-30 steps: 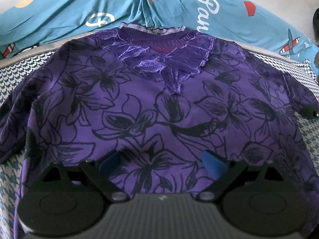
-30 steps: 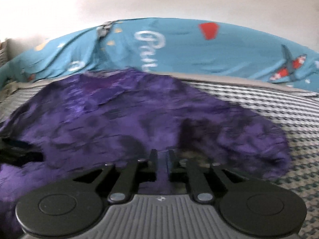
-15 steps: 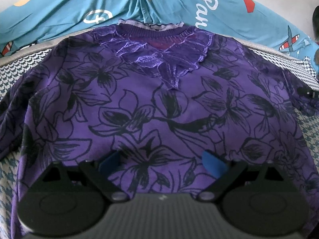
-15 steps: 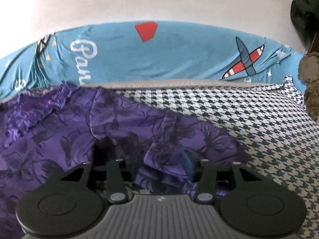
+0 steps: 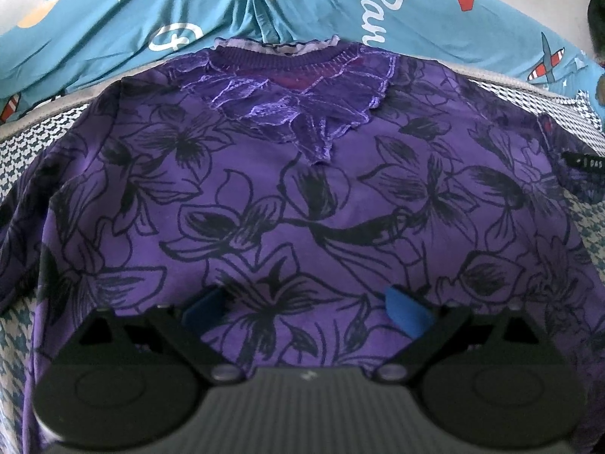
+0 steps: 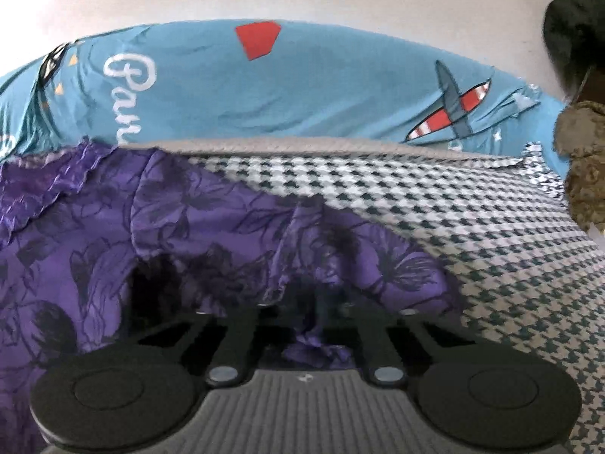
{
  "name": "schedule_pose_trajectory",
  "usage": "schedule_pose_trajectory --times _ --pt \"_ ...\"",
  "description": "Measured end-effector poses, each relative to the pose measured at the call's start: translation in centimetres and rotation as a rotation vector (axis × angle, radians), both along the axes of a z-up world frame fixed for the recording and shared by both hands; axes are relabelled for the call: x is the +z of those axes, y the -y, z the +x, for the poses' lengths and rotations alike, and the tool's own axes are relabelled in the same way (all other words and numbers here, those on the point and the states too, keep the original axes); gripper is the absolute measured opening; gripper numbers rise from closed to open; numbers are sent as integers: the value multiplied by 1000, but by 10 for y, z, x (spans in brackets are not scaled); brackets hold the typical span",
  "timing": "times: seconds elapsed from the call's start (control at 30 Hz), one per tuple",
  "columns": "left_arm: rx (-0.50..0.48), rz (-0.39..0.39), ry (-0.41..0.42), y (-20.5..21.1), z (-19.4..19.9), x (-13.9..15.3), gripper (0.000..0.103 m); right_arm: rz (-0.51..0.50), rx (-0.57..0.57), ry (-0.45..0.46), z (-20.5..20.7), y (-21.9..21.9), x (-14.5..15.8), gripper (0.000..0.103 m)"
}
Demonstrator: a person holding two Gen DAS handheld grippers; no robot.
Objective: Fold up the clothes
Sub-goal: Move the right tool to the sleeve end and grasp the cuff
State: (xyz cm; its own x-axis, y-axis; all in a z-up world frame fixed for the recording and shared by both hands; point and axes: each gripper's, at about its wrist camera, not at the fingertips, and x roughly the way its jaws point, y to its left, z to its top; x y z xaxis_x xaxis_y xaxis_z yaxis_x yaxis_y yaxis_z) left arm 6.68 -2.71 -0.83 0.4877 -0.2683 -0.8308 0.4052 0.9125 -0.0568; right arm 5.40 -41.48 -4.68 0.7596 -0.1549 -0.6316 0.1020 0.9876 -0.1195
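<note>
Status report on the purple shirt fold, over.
Left gripper open, above the purple shirt. Right gripper shut on its sleeve. Shirt flat on the checked cover. Nothing in the way.

The right hand-held gripper (image 6: 308, 316) has its fingertips buried in bunched purple top (image 6: 211, 249) fabric.

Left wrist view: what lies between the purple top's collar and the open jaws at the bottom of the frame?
Only the top's own floral front panel, spread flat on the houndstooth cover. Nothing else sits there, and the left gripper has bare fabric between its jaws.
</note>
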Motion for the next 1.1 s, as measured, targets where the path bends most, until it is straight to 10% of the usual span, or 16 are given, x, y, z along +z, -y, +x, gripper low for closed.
schedule_pose_trajectory --times 0.27,0.53,0.77,1.1 --pt "-10 15 11 3 -2 -1 97 56 -233 132 -22 47 34 2" --pt "-13 24 17 6 -4 -2 99 130 -68 79 -18 37 28 9" --pt "-15 27 17 7 -4 -3 100 124 3 44 -7 12 11 48" --pt "-18 29 19 9 -4 -3 101 -18 46 -18 10 -13 -16 49"
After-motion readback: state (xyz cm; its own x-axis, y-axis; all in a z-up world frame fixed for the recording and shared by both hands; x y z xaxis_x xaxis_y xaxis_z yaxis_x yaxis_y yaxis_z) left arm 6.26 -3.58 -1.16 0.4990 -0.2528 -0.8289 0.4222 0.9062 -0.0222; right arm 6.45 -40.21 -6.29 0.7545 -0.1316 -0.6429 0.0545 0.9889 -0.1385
